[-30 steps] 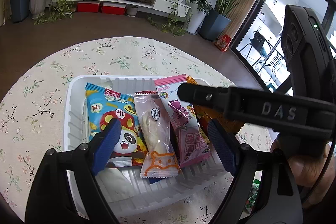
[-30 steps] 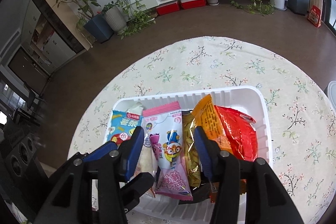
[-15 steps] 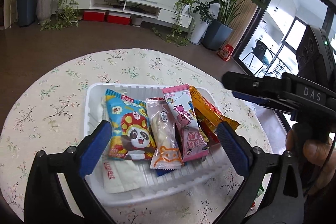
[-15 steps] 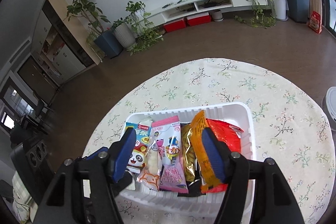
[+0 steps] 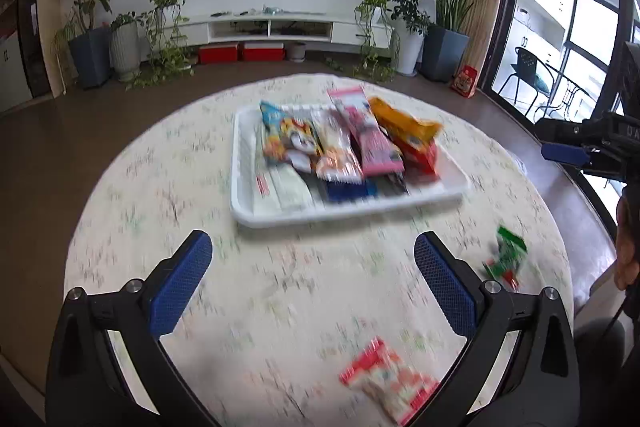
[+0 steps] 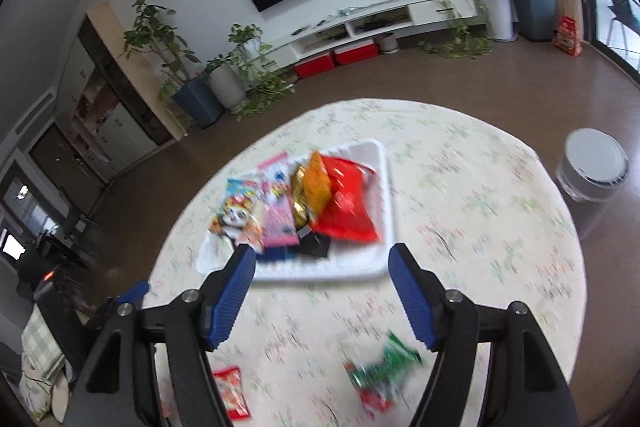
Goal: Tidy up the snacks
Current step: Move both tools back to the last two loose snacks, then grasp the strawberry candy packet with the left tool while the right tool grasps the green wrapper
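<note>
A white tray (image 5: 352, 215) (image 6: 320, 273) on the round table holds several snack packets side by side, among them a blue panda packet (image 5: 288, 139), a pink one (image 5: 368, 139), an orange one (image 5: 404, 123) and a red one (image 6: 348, 203). On the cloth nearer me lie a loose green packet (image 5: 506, 259) (image 6: 384, 367) and a red-and-white packet (image 5: 392, 383) (image 6: 230, 391). My left gripper (image 5: 312, 247) hangs wide open over bare cloth short of the tray. My right gripper (image 6: 320, 255) is opening, with nothing between its pads, just short of the tray's near rim.
The table wears a floral cloth (image 5: 160, 187) and ends close on all sides. A lidded grey bin (image 6: 596, 163) stands on the floor to the right. A person's hand (image 5: 628, 251) shows at the right edge. Plants and a TV shelf line the far wall.
Both grippers have drawn back from over the tray and spread wider. The tray now lies farther ahead, and the two loose packets have come into view.
</note>
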Motion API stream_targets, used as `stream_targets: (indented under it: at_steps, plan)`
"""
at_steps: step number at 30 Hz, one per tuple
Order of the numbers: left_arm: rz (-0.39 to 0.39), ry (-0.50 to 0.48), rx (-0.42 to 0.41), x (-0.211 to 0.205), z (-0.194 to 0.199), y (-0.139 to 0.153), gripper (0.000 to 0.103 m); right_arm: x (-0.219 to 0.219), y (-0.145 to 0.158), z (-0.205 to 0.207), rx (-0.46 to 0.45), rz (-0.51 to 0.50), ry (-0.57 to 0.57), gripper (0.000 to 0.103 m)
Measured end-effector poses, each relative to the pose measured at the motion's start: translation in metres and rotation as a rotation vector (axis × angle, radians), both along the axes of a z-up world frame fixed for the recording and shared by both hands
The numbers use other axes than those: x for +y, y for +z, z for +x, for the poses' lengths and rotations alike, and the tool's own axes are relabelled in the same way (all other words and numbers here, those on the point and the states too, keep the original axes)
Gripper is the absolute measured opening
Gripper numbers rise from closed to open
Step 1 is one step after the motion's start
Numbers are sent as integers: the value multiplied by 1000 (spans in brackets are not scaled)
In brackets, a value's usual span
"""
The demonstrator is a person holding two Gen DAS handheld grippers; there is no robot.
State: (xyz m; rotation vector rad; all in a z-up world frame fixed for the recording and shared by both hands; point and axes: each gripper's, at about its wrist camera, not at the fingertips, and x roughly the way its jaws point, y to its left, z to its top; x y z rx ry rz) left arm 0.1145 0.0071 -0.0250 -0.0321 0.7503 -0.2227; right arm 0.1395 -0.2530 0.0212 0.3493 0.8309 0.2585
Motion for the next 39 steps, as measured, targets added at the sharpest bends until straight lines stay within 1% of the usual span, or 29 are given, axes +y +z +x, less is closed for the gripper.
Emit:
stream_targets:
  at_steps: [2, 4, 6, 9, 13, 18, 21, 23, 25, 26, 27, 29, 30, 33, 35, 36, 39]
  plan:
    - [-28, 14, 54, -5, -20, -7, 103, -6, -10, -21, 29, -10, -43, 72]
    - [-55, 36, 122, -10, -31, -11, 103, -12, -23, -41, 58, 2, -70, 72]
    - [-68, 61, 170, -14, -42, -18, 103, -13, -33, -58, 72, 5, -91, 72]
    - [-7, 54, 183, -28, -52, -24, 103, -14, -44, -77, 80, 14, -109, 72]
    - [65, 63, 210, -44, -53, -26, 103, -12, -52, -85, 90, -22, -105, 72]
    - [95, 80, 277, -51, -36, -39, 102, -7, -59, -94, 85, -32, -94, 72]
    - [105, 97, 304, -54, -29, -45, 102, -4, -60, -95, 82, -28, -80, 72]
    - [105, 87, 332, -57, -22, -51, 101, -2, -60, -95, 77, -34, -75, 72]
    - [85, 64, 360, -59, -17, -57, 93, -1, -61, -96, 74, -33, -70, 72]
    - [85, 62, 373, -58, -15, -62, 83, -1, -61, -97, 73, -34, -69, 72]
    - [100, 71, 364, -58, -14, -63, 82, -1, -61, -97, 73, -33, -69, 72]
    - [92, 72, 359, -54, -13, -63, 79, -1, -61, -97, 72, -34, -71, 72]
    - [89, 78, 358, -51, -13, -62, 72, 0, -61, -97, 70, -37, -73, 72]
    - [86, 85, 358, -44, -12, -61, 59, -1, -66, -95, 82, -30, -72, 72]
    - [90, 76, 355, -41, -15, -60, 52, -1, -68, -95, 89, -31, -68, 72]
    - [90, 72, 351, -39, -16, -59, 50, 0, -68, -95, 88, -34, -65, 72]
    - [87, 55, 342, -36, -18, -59, 49, 1, -69, -96, 90, -45, -62, 72]
